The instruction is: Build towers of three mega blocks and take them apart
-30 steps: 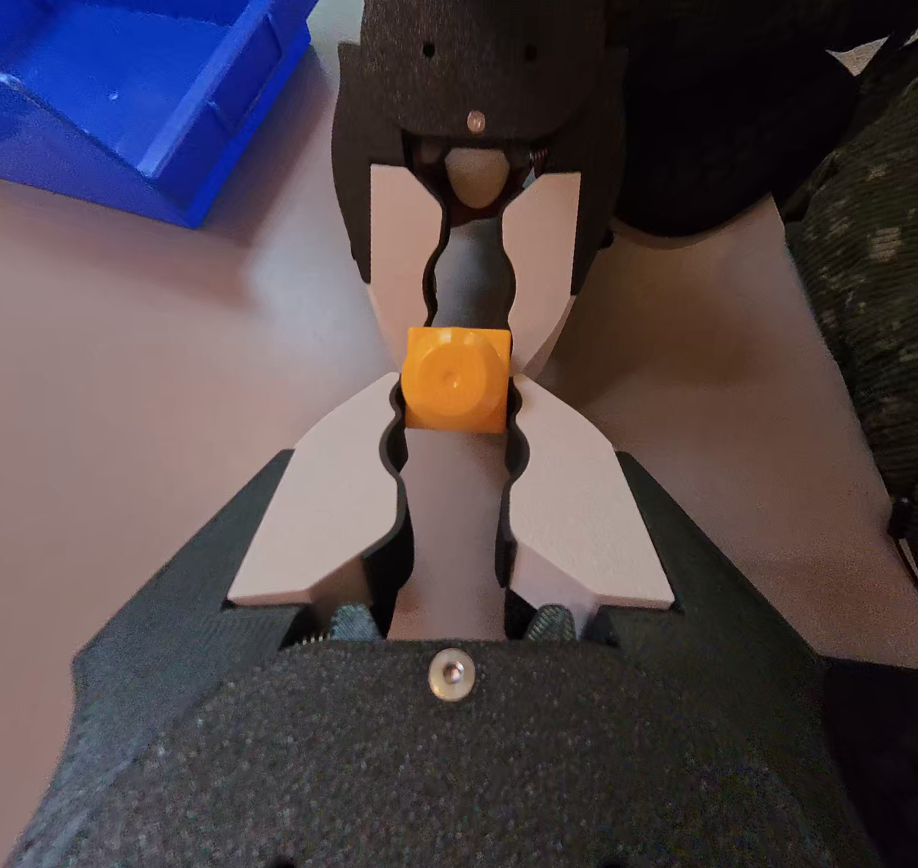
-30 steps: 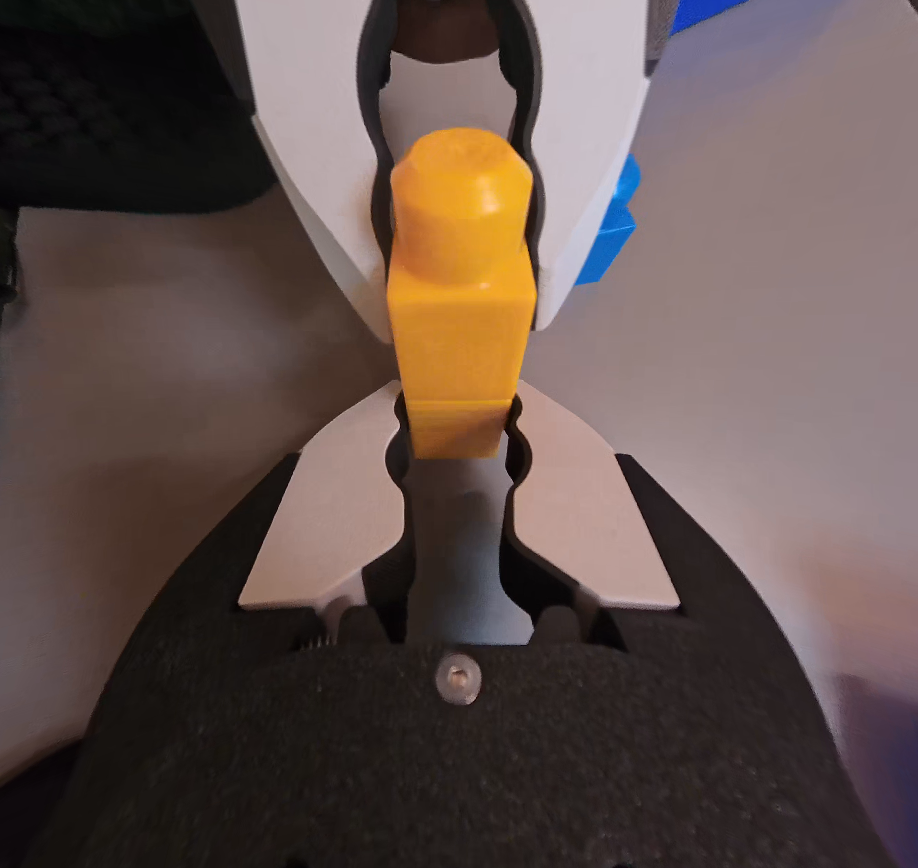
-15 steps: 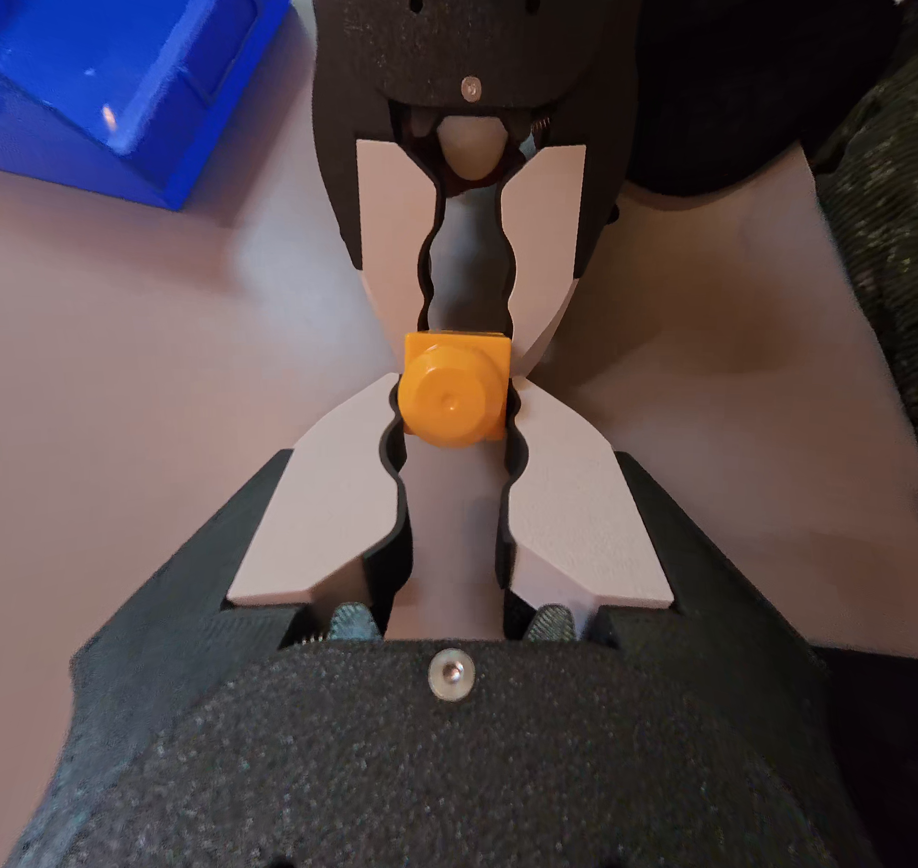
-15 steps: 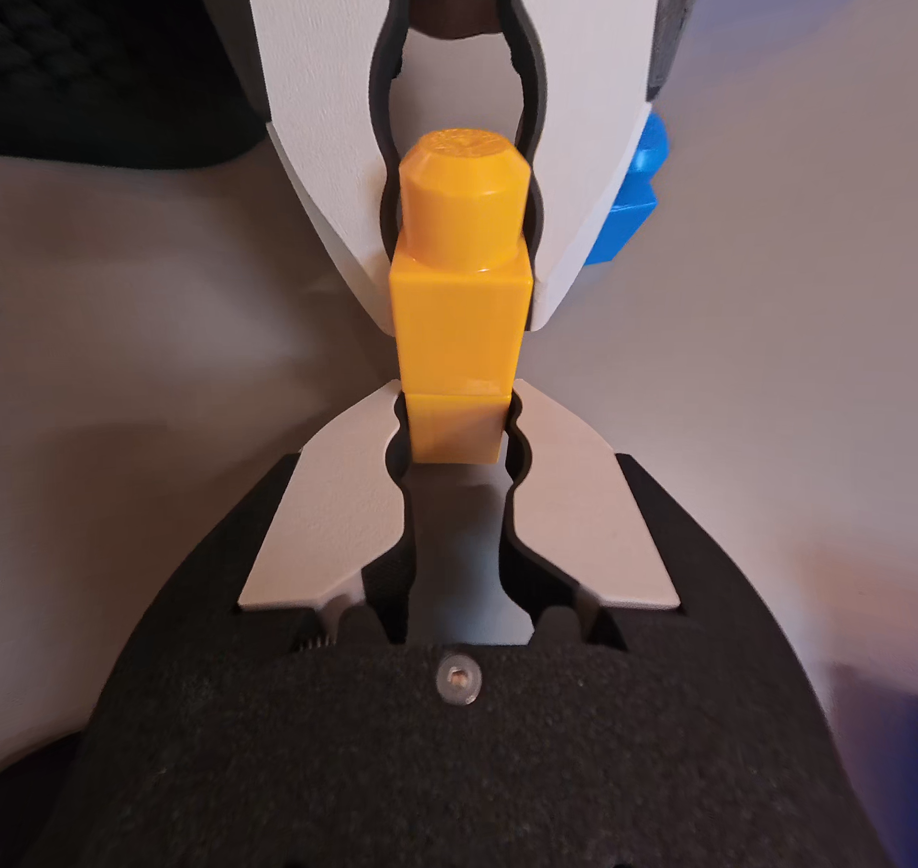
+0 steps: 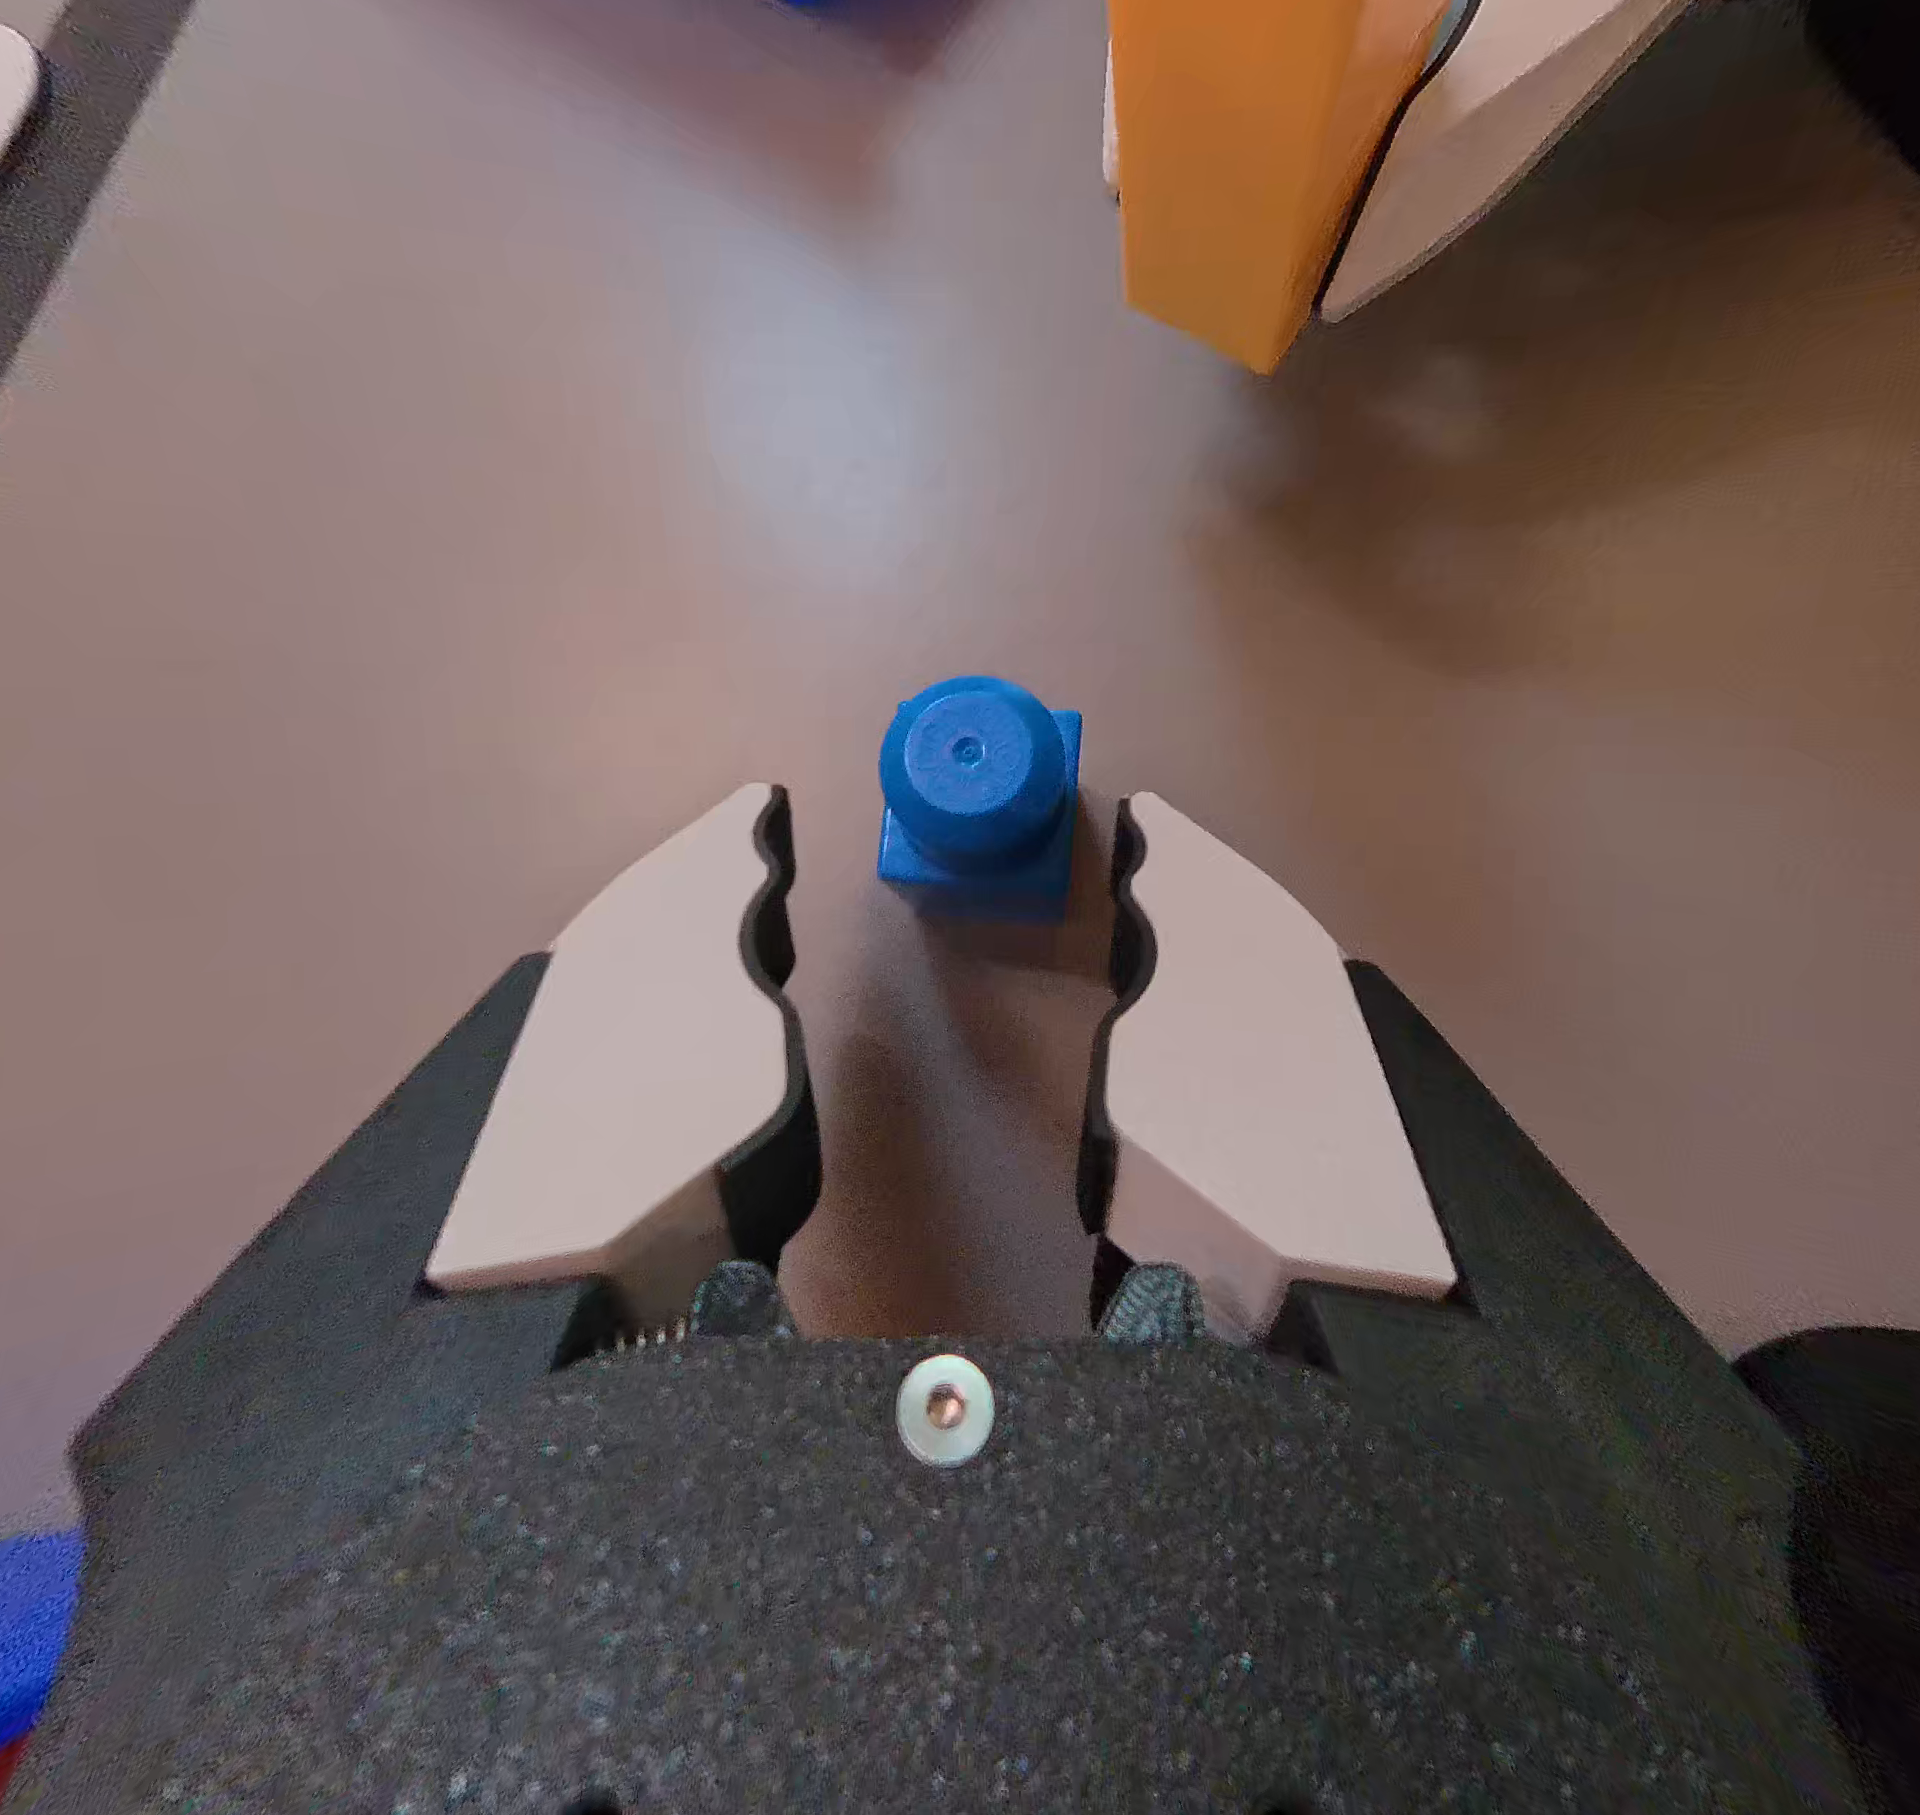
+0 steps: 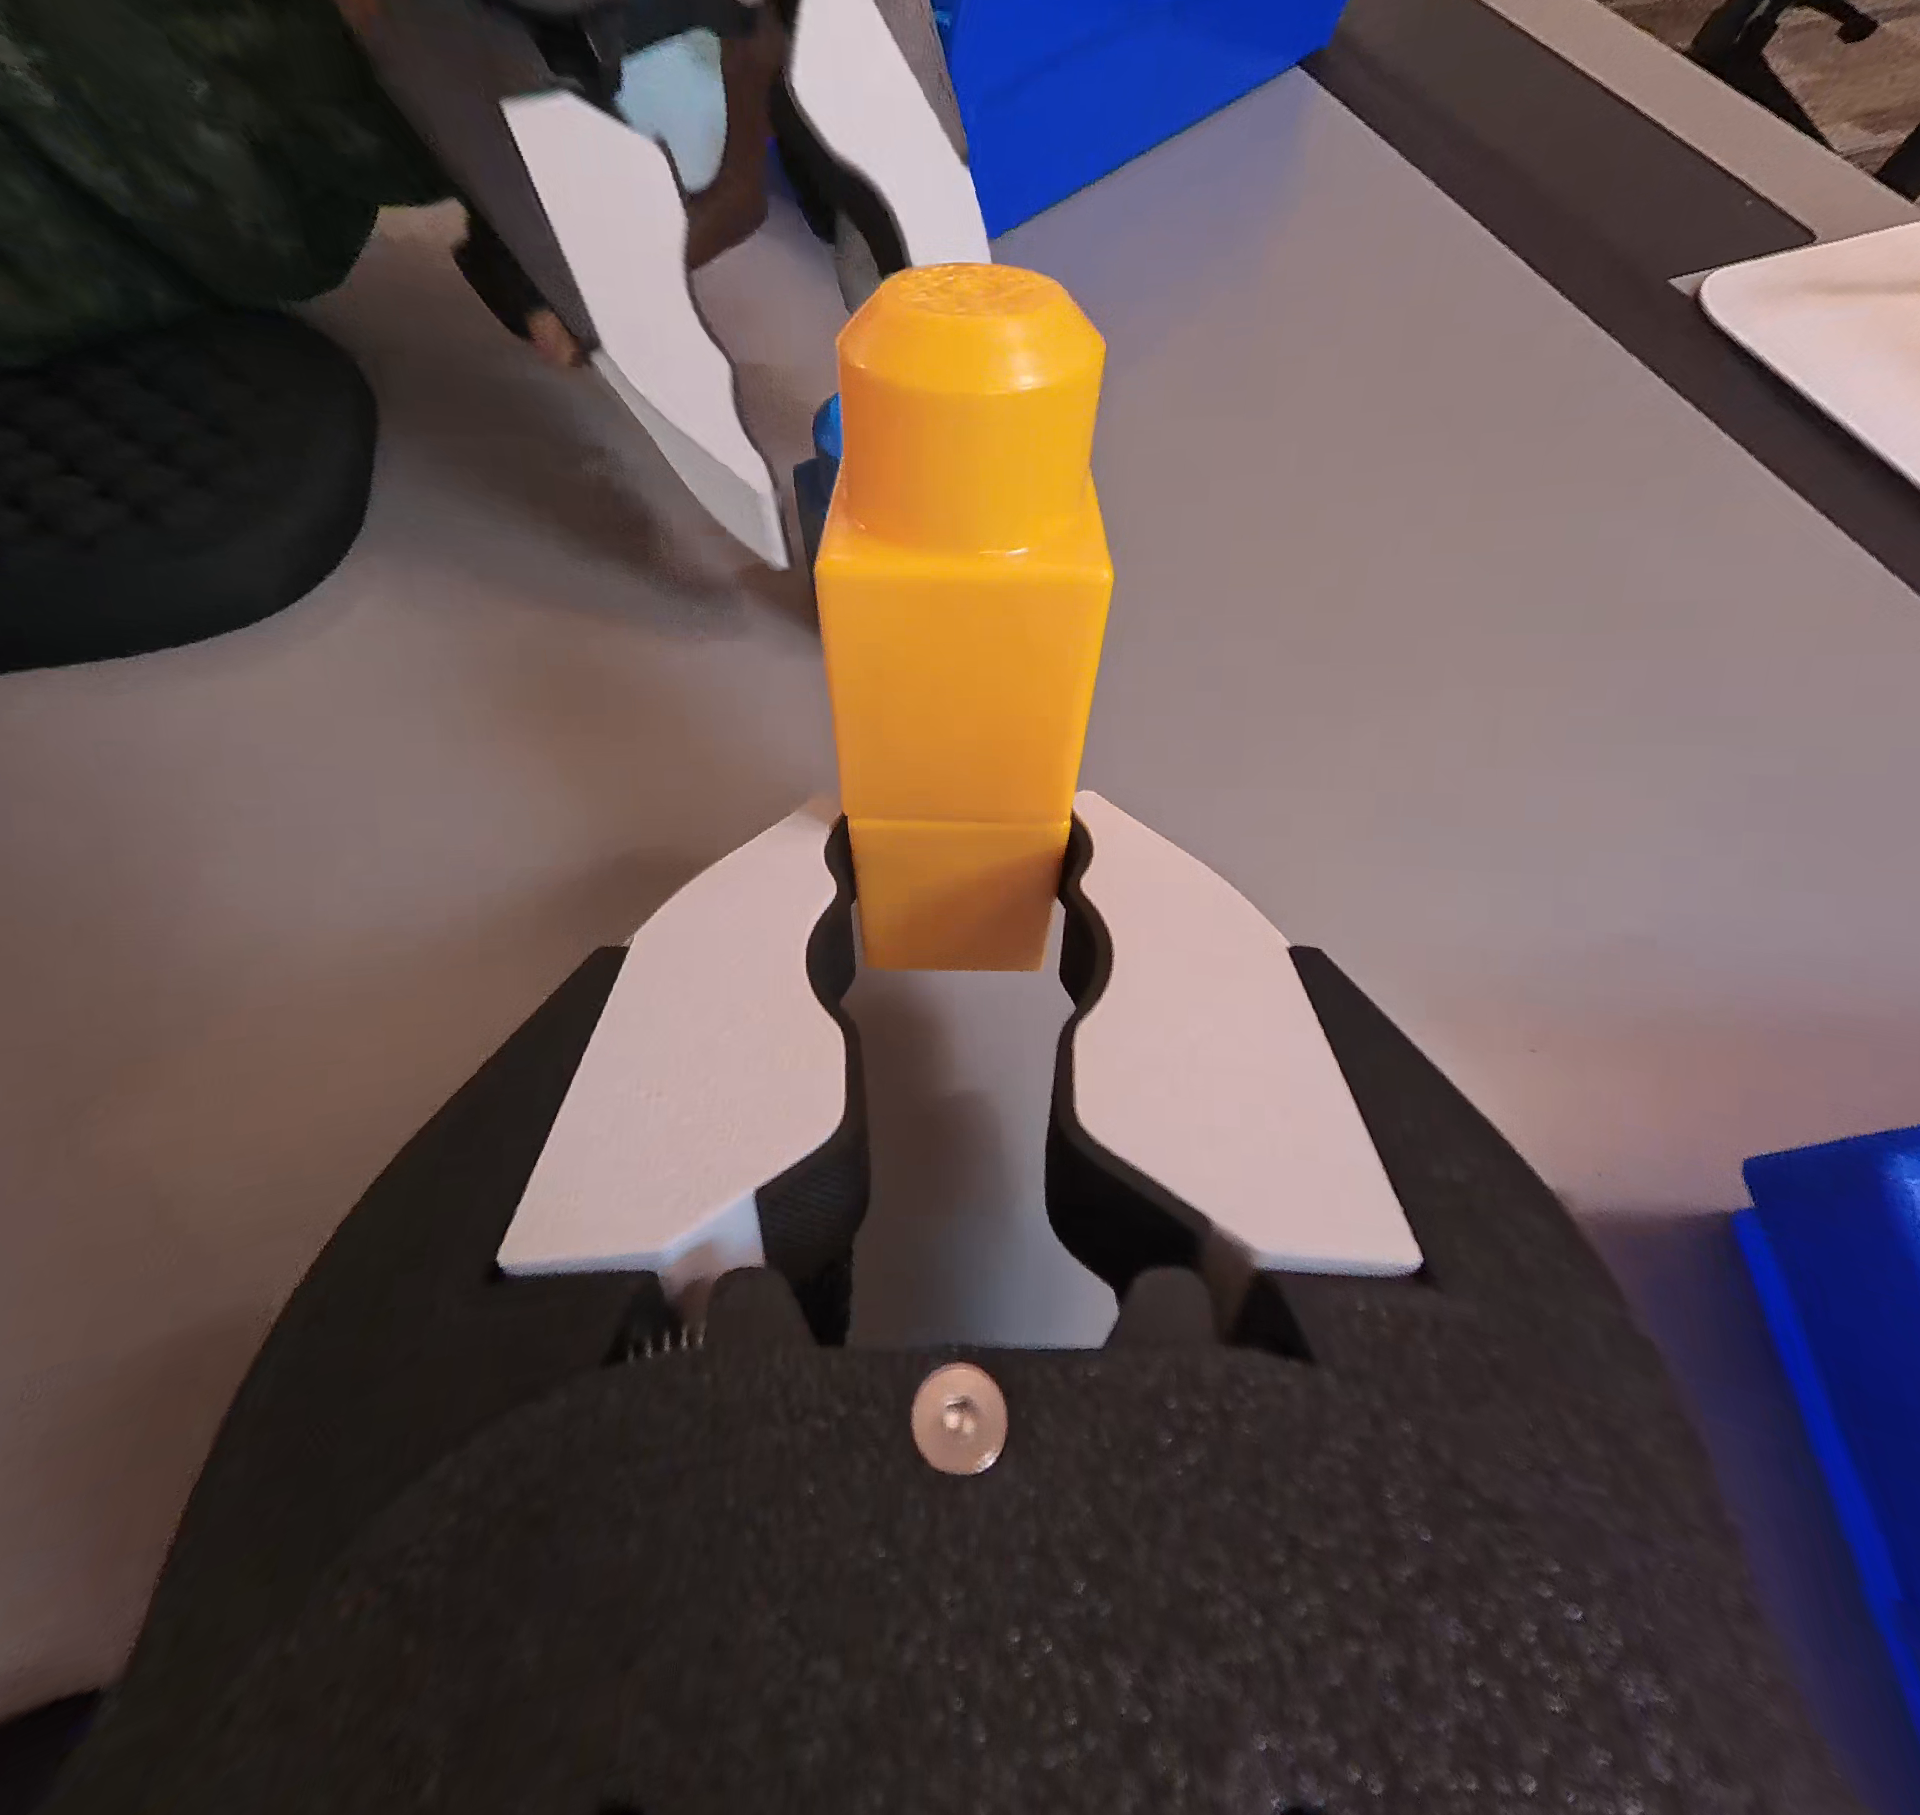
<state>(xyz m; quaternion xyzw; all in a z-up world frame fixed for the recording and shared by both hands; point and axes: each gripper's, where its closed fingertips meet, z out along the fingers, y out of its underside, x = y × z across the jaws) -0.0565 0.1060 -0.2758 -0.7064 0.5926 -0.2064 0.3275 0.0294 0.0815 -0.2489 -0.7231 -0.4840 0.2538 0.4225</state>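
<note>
The left gripper [image 5: 951,856] hangs over the smooth bench [image 5: 416,570] with its jaws released and spread wide. Its fingers [image 5: 644,1027] are pale and flat, with wavy black inner edges. A small blue block [image 5: 977,809] stands upright on the bench near the fingertips, touching neither one. It is shiny plastic, square at the bottom with one round stud on top.

The right gripper [image 6: 956,861] has its jaws clenched on the lower of two orange blocks [image 6: 961,664], which are stacked together. The top one sticks out past the fingertips and ends in a round stud. Far off on the bench sits a blue bin [image 6: 1143,40] with flat walls. The gripper bodies are rough black plastic.
</note>
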